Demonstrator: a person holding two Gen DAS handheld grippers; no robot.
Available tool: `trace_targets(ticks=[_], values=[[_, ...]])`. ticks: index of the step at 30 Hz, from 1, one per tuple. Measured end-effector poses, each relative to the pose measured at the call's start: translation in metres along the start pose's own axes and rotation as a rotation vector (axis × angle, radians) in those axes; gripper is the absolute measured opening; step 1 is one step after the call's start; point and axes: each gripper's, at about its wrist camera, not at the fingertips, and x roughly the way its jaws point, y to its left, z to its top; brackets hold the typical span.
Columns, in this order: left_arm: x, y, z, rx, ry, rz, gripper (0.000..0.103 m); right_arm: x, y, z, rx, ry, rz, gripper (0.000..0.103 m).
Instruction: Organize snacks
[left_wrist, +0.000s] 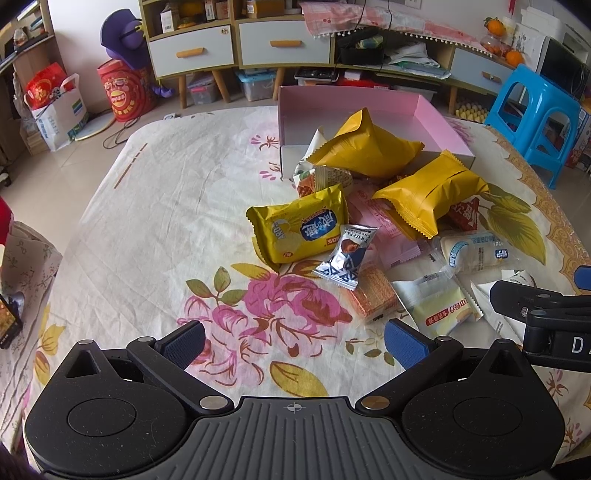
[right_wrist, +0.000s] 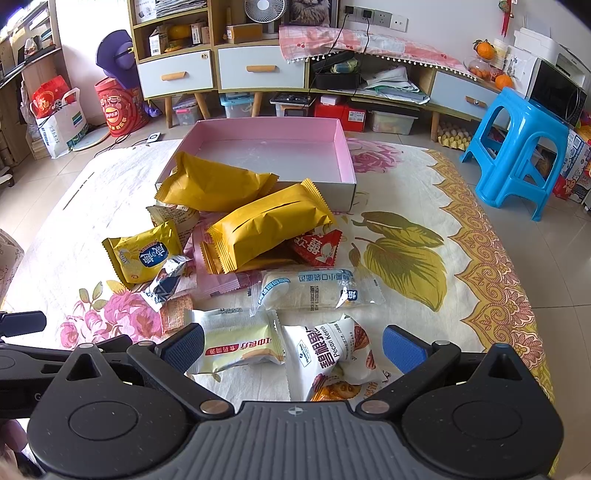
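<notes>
Box: a pink box (right_wrist: 341, 147) stands open and empty at the far side of the table (right_wrist: 424, 206), beyond the heap of snacks.
Snacks: all lie loose on the cloth between the grippers and the box; two plain yellow bags (right_wrist: 269, 221) sit farthest, one leaning on the box's near wall.
Left gripper (left_wrist: 294, 341): jaws spread wide, holding nothing, over bare flowered cloth; the heap lies ahead and to its right.
Right gripper (right_wrist: 293, 343): jaws also wide and empty, low over the near edge of the heap.
Nearest snack: the white pecan packet (right_wrist: 328, 354) lies between the right gripper's blue pads (right_wrist: 404, 349), with a pale cake packet (right_wrist: 236, 341) just to its left, near the left pad.
Long axis: the pecan packet looks to run near-to-far, roughly along the fingers, so closing across its width seems workable.
Nearer hand: the right, by my reading; the left would have to reach right.
Carry: likely forward, over the yellow bags, into the box.
</notes>
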Motion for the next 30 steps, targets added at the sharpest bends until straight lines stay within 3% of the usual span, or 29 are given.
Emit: trace_targets(ticks=[12, 21, 30], values=[[0.002, 0.0, 0.001, -0.003, 0.019, -0.011, 0.103, 0.001, 0.0, -0.001, 0.003, 0.007, -0.001, 0.094], [0.002, 0.002, 0.015, 0.028, 0.01, -0.084, 0.103, -0.001, -0.008, 0.01, 0.06, 0.012, 0.064, 0.095], [0.01, 0.004, 0.05, 0.102, 0.005, -0.175, 0.103, 0.006, -0.02, 0.046, 0.059, 0.059, 0.118, 0.095]])
